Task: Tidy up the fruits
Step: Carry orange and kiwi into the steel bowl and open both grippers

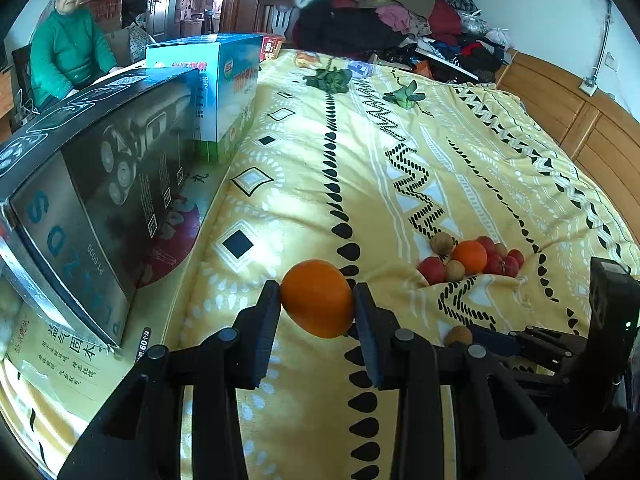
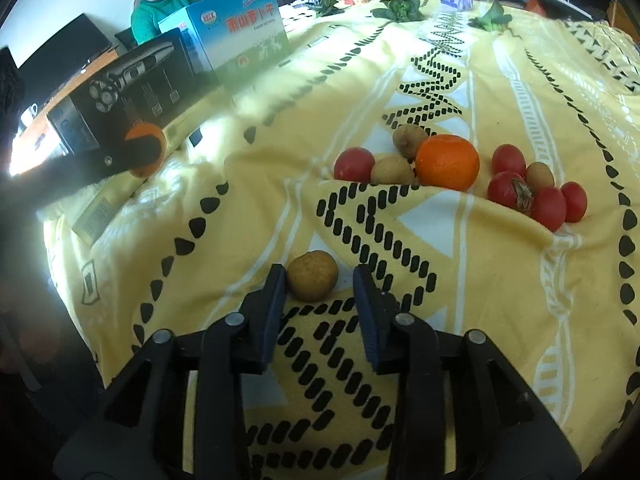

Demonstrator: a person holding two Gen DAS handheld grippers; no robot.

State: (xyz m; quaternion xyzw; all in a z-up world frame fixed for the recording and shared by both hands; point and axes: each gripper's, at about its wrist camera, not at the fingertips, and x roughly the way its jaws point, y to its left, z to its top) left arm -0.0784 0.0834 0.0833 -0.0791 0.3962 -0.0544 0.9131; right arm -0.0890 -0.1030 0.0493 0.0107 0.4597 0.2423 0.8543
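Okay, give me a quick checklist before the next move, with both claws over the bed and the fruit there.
1. Left claw has a firm hold on the orange: ok, both pads press its sides.
2. Held orange is off the yellow blanket: ok, it looks lifted.
3. Right claw is open for a pick: ok, there is a gap beside the small brown fruit.
4. Brown fruit is centred between the right fingers: not ok, it sits against the left finger.
5. Fruit pile is undisturbed and clear of both claws: ok.
6. Drop spot for the orange is chosen: cannot tell, no tray or bowl is visible.
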